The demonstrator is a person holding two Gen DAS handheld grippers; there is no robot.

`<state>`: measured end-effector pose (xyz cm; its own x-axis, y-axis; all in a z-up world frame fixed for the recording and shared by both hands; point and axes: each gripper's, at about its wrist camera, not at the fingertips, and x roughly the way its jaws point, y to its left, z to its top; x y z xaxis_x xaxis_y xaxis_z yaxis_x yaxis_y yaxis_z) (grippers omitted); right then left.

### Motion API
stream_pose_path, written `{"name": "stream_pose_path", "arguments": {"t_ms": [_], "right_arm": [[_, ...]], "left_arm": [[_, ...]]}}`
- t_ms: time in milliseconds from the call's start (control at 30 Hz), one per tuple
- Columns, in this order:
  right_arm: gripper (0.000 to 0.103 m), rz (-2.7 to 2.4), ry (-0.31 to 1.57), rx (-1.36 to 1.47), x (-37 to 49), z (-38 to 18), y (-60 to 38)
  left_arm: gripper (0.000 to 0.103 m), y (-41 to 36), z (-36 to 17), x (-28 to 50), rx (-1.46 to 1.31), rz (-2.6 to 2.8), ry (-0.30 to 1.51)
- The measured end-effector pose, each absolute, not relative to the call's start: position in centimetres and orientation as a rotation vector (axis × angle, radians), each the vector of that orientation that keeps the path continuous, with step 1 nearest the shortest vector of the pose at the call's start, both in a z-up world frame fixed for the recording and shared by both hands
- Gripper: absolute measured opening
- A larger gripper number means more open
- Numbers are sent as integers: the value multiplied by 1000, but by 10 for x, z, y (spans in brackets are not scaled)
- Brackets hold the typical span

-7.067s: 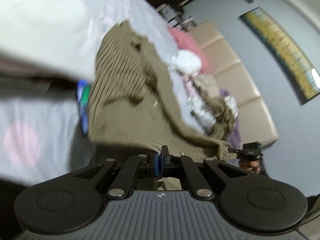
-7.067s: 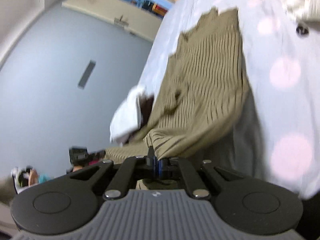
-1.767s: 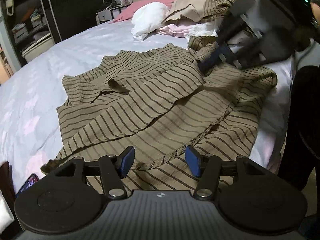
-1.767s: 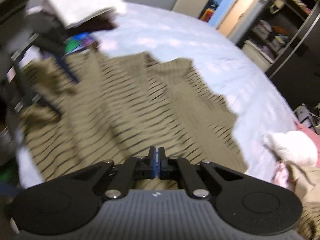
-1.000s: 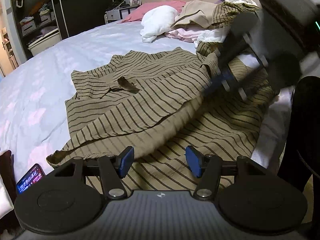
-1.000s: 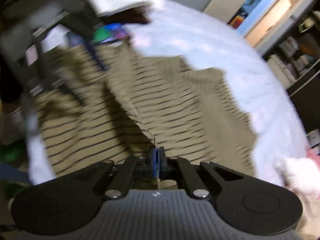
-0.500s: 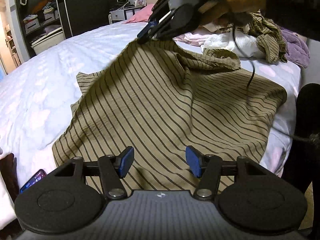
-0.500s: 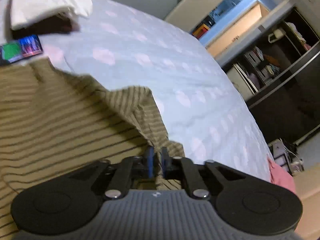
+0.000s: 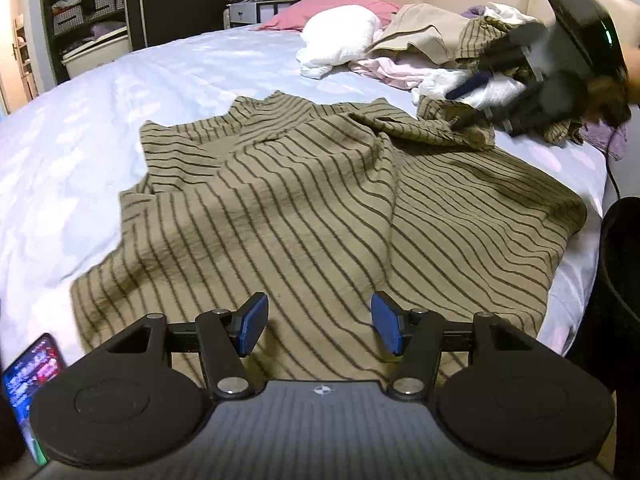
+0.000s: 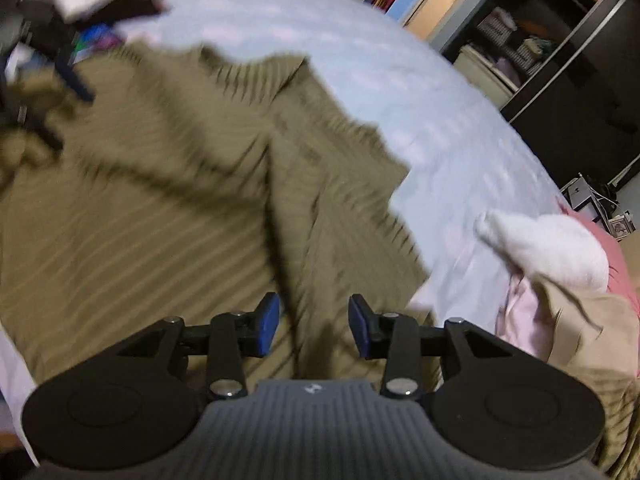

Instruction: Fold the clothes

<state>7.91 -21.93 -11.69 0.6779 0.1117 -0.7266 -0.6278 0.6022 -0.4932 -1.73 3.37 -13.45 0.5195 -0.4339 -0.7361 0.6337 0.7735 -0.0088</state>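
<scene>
Left gripper (image 9: 320, 330): fingers (image 9: 251, 323) spread wide, empty, held over the near hem of the striped garment (image 9: 304, 208). Cloth passes under the gap between the blue pads; contact cannot be judged.

Striped garment: tan with dark stripes, lies spread on the bed (image 9: 120, 92), near edge reaching the bed's side. One panel is folded over the middle, with a raised crease running away from the left fingers. A bunched strip of the same cloth lies at the far right corner.

Phone (image 9: 34, 376): lit screen, at the bed edge left of the left gripper, beside the garment's corner.

Right gripper (image 10: 314, 330): fingers spread, nothing between them. View is motion-blurred. Garment lies below and ahead of these fingers; a fold line runs forward from the gap. In the left view this gripper is at the garment's far right corner, blurred, fingertips near the bunched strip.

Farther off: pile of clothes (image 9: 424, 60) by the headboard, white bundle (image 9: 340, 36) and pink pillow (image 9: 324, 10) beside it. Dark shelves (image 9: 100, 16) stand beyond the bed.
</scene>
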Motion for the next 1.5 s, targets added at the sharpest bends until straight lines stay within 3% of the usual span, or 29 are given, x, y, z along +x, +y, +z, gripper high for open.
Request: {"name": "stream_pose_path", "arguments": {"t_ms": [100,133,167,500,567,600,667,1033,1267,1500], "right_arm": [[38,470,756,-845,69,-135,-231],[15,470,771,-853,66,-141,-234],[0,458,773,-856,68,-142,-238],[8,183,689,-862,157,-107,-268],[16,154,689,-806,152,-102,-275],[27,140,688,-777,149,-99,-278],[31,112,687,-720,144,-94,-284],[53,131,783,-408,24,-97,-293],[59,192,842,-159,-42,-97,-300],[66,234,920,0,-72,-117,-308]], "left_arm": [[55,29,-136,-21,284,-656,804],[55,28,-136,-22,289,-654,805],[55,28,-135,-23,293,-653,807],[55,35,-133,-27,283,-612,827],[55,37,-130,-28,281,-608,820],[55,38,-129,-30,282,-606,816],[55,43,-128,-32,284,-597,815],[55,75,-126,-56,272,-562,852],[57,109,-121,-81,250,-512,890],[60,141,-118,-83,58,-448,965]]}}
